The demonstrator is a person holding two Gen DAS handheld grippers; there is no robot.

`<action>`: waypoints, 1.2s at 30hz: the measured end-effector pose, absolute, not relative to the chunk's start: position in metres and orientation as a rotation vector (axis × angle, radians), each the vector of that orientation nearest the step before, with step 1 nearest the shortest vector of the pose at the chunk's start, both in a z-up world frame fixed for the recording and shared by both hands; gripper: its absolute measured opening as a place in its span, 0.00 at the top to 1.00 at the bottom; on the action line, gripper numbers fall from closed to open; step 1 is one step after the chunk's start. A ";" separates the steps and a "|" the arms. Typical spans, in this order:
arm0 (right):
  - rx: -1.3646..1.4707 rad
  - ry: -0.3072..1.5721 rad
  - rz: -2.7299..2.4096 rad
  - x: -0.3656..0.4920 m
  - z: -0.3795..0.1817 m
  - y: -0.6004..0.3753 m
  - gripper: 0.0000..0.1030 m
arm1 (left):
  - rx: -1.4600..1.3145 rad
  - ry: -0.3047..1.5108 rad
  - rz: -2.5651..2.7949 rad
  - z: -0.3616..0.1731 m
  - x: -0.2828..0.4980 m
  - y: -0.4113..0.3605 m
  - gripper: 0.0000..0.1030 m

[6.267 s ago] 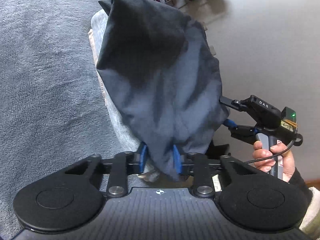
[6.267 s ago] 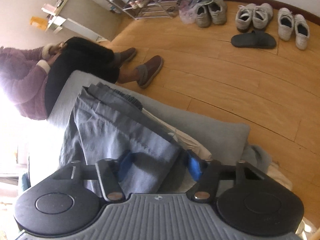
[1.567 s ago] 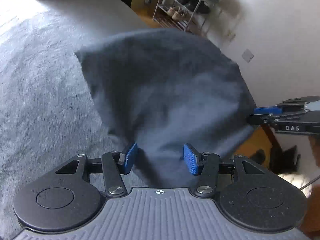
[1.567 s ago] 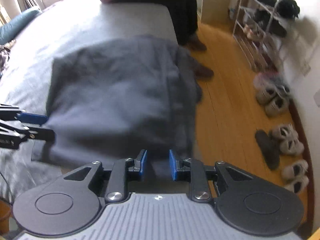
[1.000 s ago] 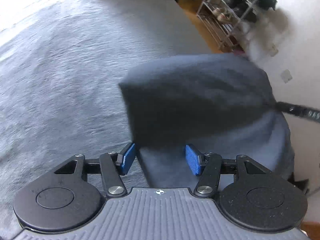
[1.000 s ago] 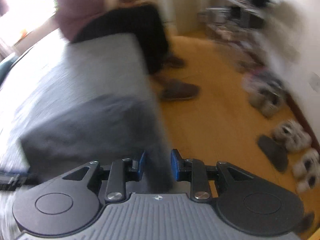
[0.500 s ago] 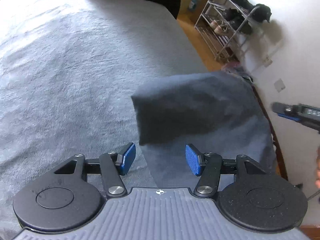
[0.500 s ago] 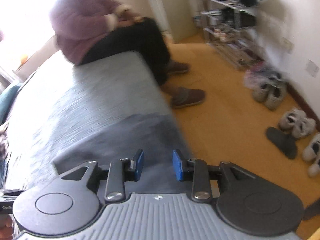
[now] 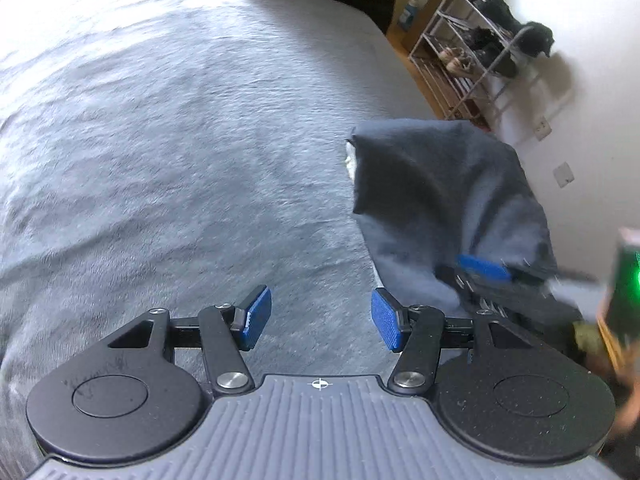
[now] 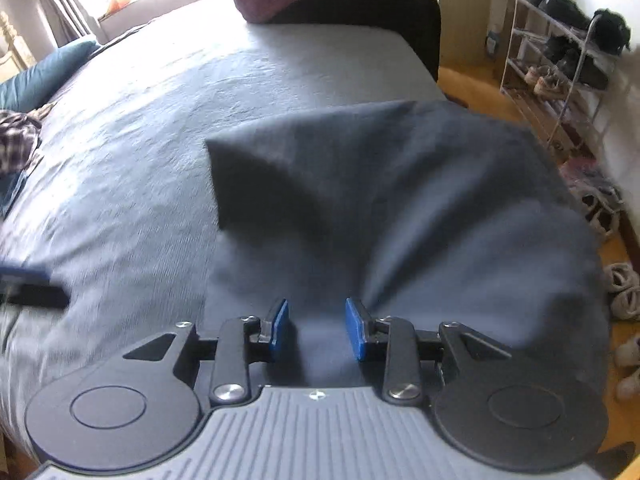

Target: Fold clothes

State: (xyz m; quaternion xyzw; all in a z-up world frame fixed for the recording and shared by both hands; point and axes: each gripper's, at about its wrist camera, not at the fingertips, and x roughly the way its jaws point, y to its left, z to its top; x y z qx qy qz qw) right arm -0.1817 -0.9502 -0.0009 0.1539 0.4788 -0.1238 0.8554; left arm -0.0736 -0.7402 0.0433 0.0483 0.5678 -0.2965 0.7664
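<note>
Both grippers are now free of the cloth. Left gripper [image 9: 320, 316] stands open over bare grey bedspread [image 9: 160, 160], nothing between the pads, w/ the garment off to its right side. Right gripper [image 10: 316, 328] has jaws apart; dark fabric lies under and between the pads, but they do not seem to press on it.

Change vs. a moment ago: the dark blue-grey garment [image 10: 400, 208], which was hanging from both grippers, now lies folded on the bed near the edge toward the shoe rack [image 10: 560, 60]. Left pads were around its hem approx. one sec. ago; now they are beside it. One corner [image 9: 360, 140] stands up a bit, not flat.

Meaning: I judge this fold is placed and released. Next prob. smoothing, or one more fold.
</note>
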 end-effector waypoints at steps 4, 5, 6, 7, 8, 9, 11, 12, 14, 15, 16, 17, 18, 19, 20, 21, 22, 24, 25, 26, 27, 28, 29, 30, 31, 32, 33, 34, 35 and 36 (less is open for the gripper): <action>0.312 0.975 -0.281 -0.193 0.011 -0.948 0.67 | 0.095 1.229 -0.661 0.045 -0.076 -0.744 0.46; 0.307 0.965 -0.291 -0.193 0.012 -0.948 0.67 | 0.101 1.225 -0.669 0.046 -0.077 -0.747 0.46; 0.307 0.958 -0.297 -0.193 0.012 -0.945 0.67 | 0.107 1.220 -0.676 0.047 -0.078 -0.749 0.46; 0.308 0.959 -0.299 -0.195 0.010 -0.944 0.67 | 0.114 1.216 -0.683 0.048 -0.081 -0.751 0.46; 0.298 0.969 -0.301 -0.197 0.008 -0.941 0.67 | 0.119 1.212 -0.691 0.050 -0.083 -0.752 0.46; 0.288 0.978 -0.304 -0.200 0.006 -0.939 0.67 | 0.122 1.208 -0.701 0.052 -0.085 -0.753 0.46; 0.269 1.000 -0.311 -0.211 0.003 -0.932 0.67 | 0.129 1.195 -0.719 0.059 -0.091 -0.754 0.46; 0.276 1.015 -0.319 -0.220 0.004 -0.929 0.67 | 0.131 1.188 -0.728 0.062 -0.094 -0.754 0.46; 0.314 1.032 -0.341 -0.236 0.006 -0.927 0.67 | 0.135 1.174 -0.746 0.070 -0.098 -0.753 0.46; 0.335 1.031 -0.357 -0.243 0.011 -0.928 0.67 | 0.138 1.162 -0.757 0.075 -0.101 -0.753 0.46; 0.342 1.032 -0.374 -0.248 0.015 -0.930 0.67 | 0.139 1.149 -0.768 0.080 -0.103 -0.753 0.46; 0.344 1.034 -0.391 -0.251 0.021 -0.933 0.67 | 0.139 1.133 -0.780 0.087 -0.107 -0.752 0.46; 0.350 1.032 -0.407 -0.256 0.029 -0.936 0.67 | 0.137 1.116 -0.794 0.094 -0.110 -0.752 0.46; 0.357 1.030 -0.424 -0.260 0.037 -0.939 0.67 | 0.135 1.098 -0.806 0.102 -0.114 -0.752 0.45; 0.363 1.027 -0.438 -0.265 0.046 -0.942 0.66 | 0.131 1.079 -0.816 0.110 -0.118 -0.753 0.43; 0.373 1.023 -0.444 -0.272 0.057 -0.943 0.64 | 0.126 1.060 -0.826 0.119 -0.122 -0.753 0.42; 0.381 1.018 -0.448 -0.278 0.068 -0.944 0.60 | 0.119 1.041 -0.835 0.127 -0.127 -0.753 0.39; 0.380 1.015 -0.447 -0.292 0.091 -0.941 0.54 | 0.111 0.998 -0.849 0.144 -0.137 -0.752 0.33; 0.379 1.009 -0.448 -0.299 0.105 -0.940 0.50 | 0.110 0.976 -0.853 0.152 -0.143 -0.752 0.29; 0.378 1.004 -0.447 -0.306 0.117 -0.937 0.41 | 0.112 0.953 -0.855 0.160 -0.148 -0.752 0.23; 0.378 1.001 -0.445 -0.312 0.129 -0.935 0.38 | 0.112 0.930 -0.856 0.169 -0.154 -0.751 0.20; 0.378 0.992 -0.451 -0.317 0.141 -0.933 0.35 | 0.111 0.906 -0.856 0.177 -0.160 -0.751 0.12; 0.378 0.983 -0.457 -0.322 0.153 -0.931 0.30 | 0.109 0.882 -0.855 0.186 -0.166 -0.750 0.04; 0.378 0.975 -0.465 -0.327 0.165 -0.929 0.28 | 0.107 0.859 -0.852 0.194 -0.172 -0.749 0.03; 0.383 0.969 -0.485 -0.330 0.175 -0.927 0.23 | 0.103 0.835 -0.848 0.203 -0.178 -0.747 0.02; 0.390 0.961 -0.505 -0.334 0.185 -0.926 0.19 | 0.100 0.820 -0.838 0.210 -0.183 -0.746 0.00; 0.405 0.952 -0.522 -0.339 0.193 -0.927 0.16 | 0.098 0.819 -0.819 0.216 -0.187 -0.747 0.00; 0.423 0.947 -0.530 -0.341 0.199 -0.929 0.08 | 0.096 0.819 -0.800 0.221 -0.191 -0.747 0.00; 0.441 0.943 -0.538 -0.344 0.206 -0.930 0.05 | 0.094 0.821 -0.776 0.226 -0.194 -0.748 0.00; 0.456 0.936 -0.543 -0.347 0.212 -0.932 0.05 | 0.094 0.825 -0.745 0.231 -0.199 -0.749 0.00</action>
